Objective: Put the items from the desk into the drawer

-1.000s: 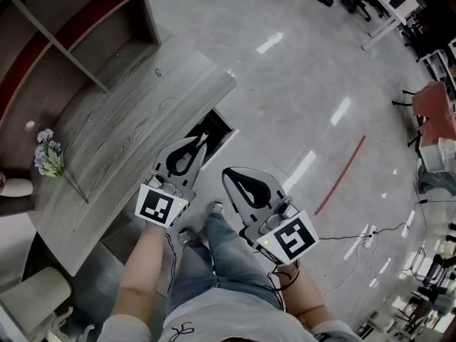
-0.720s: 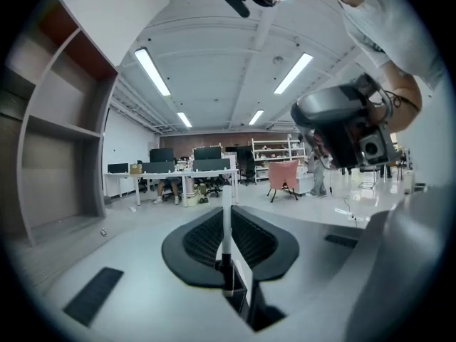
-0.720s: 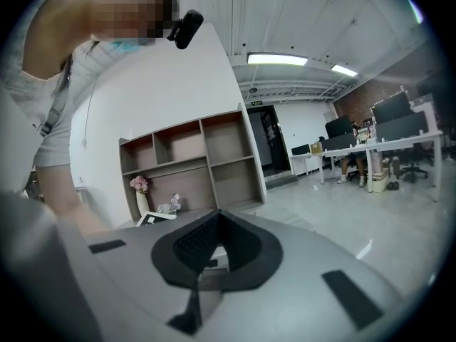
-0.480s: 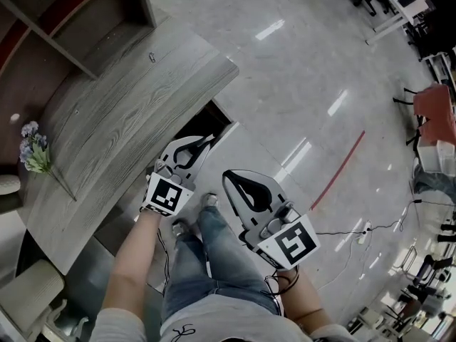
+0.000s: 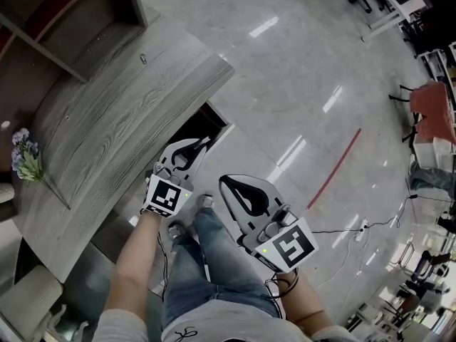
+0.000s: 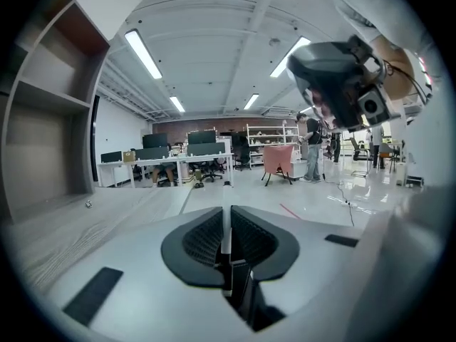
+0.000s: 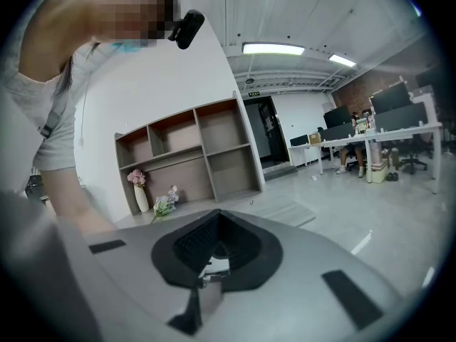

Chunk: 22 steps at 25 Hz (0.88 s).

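Note:
A grey wood desk [image 5: 107, 127] fills the left of the head view. On it lie a bunch of artificial flowers [image 5: 25, 159] at the far left and a small metal clip [image 5: 144, 58] near the far end. Below the desk's near edge is a dark opening, apparently the drawer [image 5: 201, 125]. My left gripper [image 5: 205, 142] hovers shut and empty just in front of that opening. My right gripper [image 5: 223, 183] is also shut and empty, above the person's jeans. The right gripper view has the flowers [image 7: 165, 201] beyond my right gripper [image 7: 217, 216].
An open shelf unit [image 5: 64, 13] backs the desk, and a vase with flowers [image 7: 139, 189] stands by it. A white chair [image 5: 32, 298] sits at the lower left. Glossy floor [image 5: 299, 98] with a red line [image 5: 335, 168] spreads right. A cable [image 5: 356, 230] lies there.
The desk and flowers have slid left and up in the head view. The left gripper sits slightly nearer the dark opening's front. Both grippers stay shut and empty.

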{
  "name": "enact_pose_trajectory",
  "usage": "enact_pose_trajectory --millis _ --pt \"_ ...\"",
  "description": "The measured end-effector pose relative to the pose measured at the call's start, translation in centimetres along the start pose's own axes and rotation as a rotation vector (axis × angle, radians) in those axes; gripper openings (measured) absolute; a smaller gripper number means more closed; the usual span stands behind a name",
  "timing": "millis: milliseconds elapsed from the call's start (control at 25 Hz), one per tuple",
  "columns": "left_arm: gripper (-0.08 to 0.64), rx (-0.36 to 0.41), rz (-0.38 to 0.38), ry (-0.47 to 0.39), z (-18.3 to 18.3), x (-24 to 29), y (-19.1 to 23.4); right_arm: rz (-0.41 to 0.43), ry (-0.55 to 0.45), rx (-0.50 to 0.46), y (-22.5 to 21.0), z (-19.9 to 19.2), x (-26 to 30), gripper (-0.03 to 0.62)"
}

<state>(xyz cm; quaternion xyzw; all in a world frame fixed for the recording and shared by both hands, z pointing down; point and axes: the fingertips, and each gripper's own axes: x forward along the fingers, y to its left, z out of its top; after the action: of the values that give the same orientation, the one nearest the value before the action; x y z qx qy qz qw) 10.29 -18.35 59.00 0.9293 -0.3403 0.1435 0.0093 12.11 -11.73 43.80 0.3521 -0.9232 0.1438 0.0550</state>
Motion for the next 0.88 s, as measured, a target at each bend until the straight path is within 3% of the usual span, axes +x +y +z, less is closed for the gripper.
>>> enact_pose_trajectory --millis 400,880 --pt "0.062 -0.011 -0.032 0.073 -3.3 0.3 0.0 -0.005 0.048 0.001 -0.4 -1.2 0.6 0.008" --pt "0.064 -0.026 -0.029 0.033 -0.8 -1.4 0.2 -0.005 0.032 -0.014 0.6 0.0 1.0 0.008"
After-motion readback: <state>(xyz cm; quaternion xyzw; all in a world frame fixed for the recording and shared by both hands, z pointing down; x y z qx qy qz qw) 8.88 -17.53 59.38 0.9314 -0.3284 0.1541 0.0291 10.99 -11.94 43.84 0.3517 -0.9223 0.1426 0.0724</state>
